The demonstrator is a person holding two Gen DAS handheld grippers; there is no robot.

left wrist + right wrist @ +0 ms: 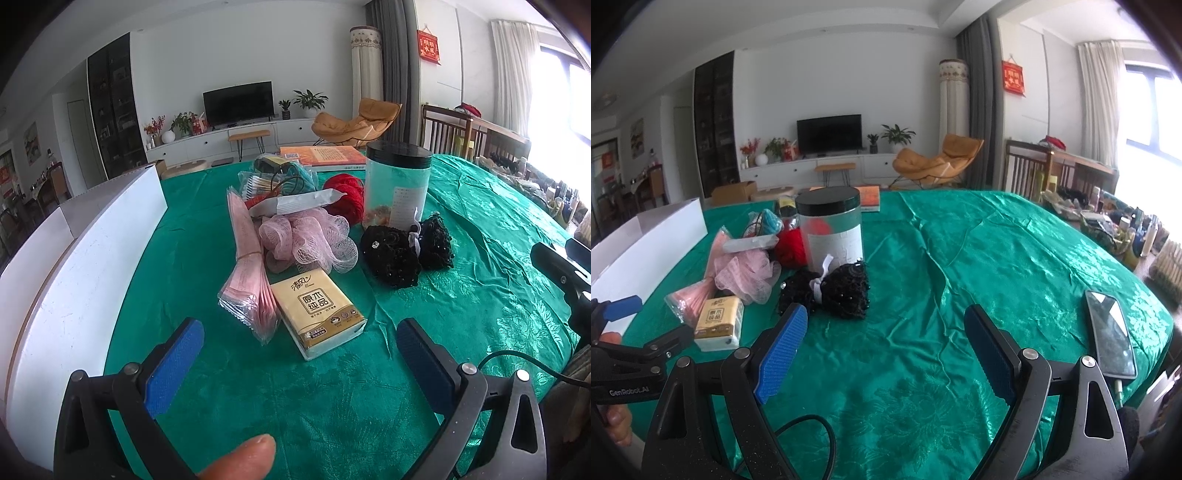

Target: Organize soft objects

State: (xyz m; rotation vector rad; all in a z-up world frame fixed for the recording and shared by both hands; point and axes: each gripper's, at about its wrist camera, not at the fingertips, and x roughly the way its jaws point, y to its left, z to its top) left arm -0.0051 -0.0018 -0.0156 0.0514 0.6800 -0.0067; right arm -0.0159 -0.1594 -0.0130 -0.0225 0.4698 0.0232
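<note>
Both grippers, left gripper [300,343] and right gripper [886,345], are held spread and empty above the green tablecloth [960,258], presumably for approach, with the tissue pack [319,314] lying just ahead of the left and the white box [74,266] alongside.

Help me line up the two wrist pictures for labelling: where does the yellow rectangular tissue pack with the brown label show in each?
Left wrist view: the yellow rectangular tissue pack lies at lower centre, just ahead of the open left gripper.
Right wrist view: it lies at lower left, far left of the open right gripper.
Shared landmark: the pink mesh bath puff just behind it.
</note>
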